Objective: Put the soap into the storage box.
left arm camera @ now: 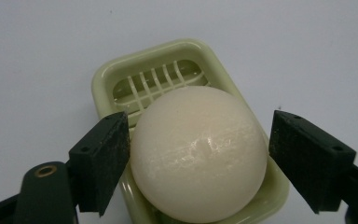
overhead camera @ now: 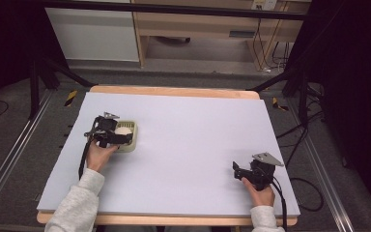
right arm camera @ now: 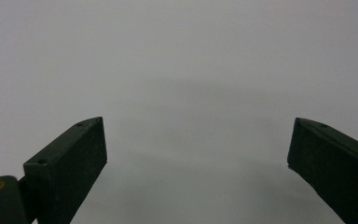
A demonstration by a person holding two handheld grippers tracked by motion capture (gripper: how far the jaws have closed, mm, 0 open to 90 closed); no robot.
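Currently the left tool [overhead camera: 117, 135] is sitting over the left half of the counter [overhead camera: 188, 145], held from below by the person's left hand [overhead camera: 98, 153]. In the left gripper view, the left tool [left arm camera: 198, 154] is standing with its jaws spread either side of a round, cream-white soap [left arm camera: 198, 154]. The left jaw is lying right against the soap's side, apparently touching; the right jaw is standing just clear, with a thin gap showing. So this tool is released, not clamping.

The soap is resting in a pale green soap dish [left arm camera: 107, 74], filling the near end of it. The far end of the dish is showing a slotted drain grid [left arm camera: 156, 84]. The dish is lying flat on the white counter. In the high view the soap [overhead camera: 123, 130] and the soap dish [overhead camera: 131, 144] are showing just beyond the left hand, partly covered by the tool.

Well apart, near the counter's front right corner, the right tool [overhead camera: 235, 169] is being held low by the right hand [overhead camera: 260, 193], pointing leftward. In the right gripper view, the right tool [right arm camera: 198, 154] is standing wide and released, jaws far apart, with bare white counter [right arm camera: 182, 70] between them and nothing gripped.

Grey sleeves [overhead camera: 79, 203] are covering both forearms.
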